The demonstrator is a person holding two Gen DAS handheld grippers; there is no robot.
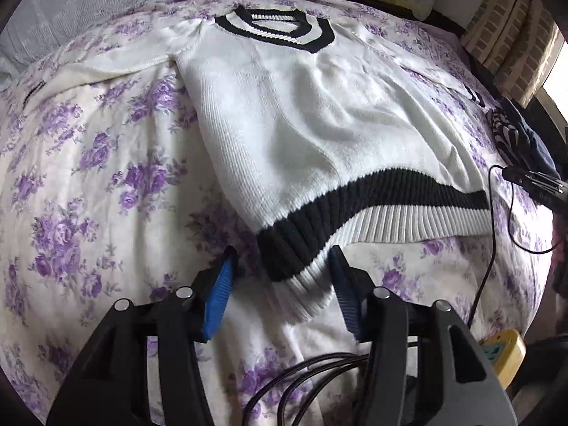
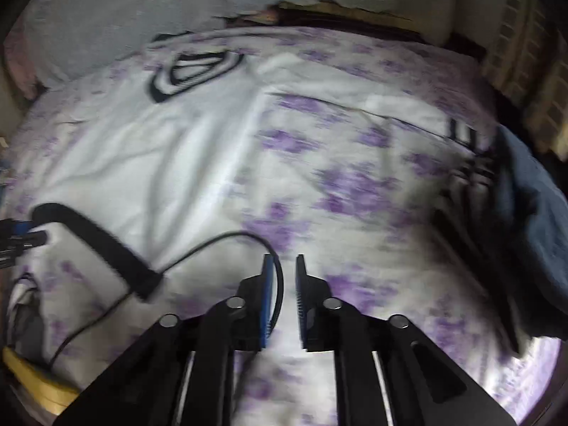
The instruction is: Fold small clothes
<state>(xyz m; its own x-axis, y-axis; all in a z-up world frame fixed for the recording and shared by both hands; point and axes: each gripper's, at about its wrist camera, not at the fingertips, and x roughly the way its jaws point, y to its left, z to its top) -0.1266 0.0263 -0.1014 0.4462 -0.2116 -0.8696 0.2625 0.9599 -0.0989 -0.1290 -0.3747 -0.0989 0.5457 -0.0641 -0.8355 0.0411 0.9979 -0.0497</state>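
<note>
A white knit sweater (image 1: 301, 113) with black-striped collar and hem lies flat on the purple-flowered bedsheet (image 1: 88, 177). My left gripper (image 1: 282, 261) is open, its blue pads on either side of the sweater's near hem corner (image 1: 294, 262), which lies between them. In the blurred right wrist view the sweater (image 2: 142, 149) lies to the left. My right gripper (image 2: 284, 259) hovers over bare sheet, jaws narrowly apart and empty, with a black cable (image 2: 213, 245) passing just in front of them. The sweater's right sleeve cuff (image 2: 461, 129) lies far right.
A yellow power strip (image 1: 504, 355) and black cables (image 1: 319, 365) lie at the near edge. Dark striped and blue clothes (image 2: 525, 213) are piled at the right. Grey pillows (image 2: 142, 7) line the far side. The other gripper (image 1: 536, 184) shows at the right edge.
</note>
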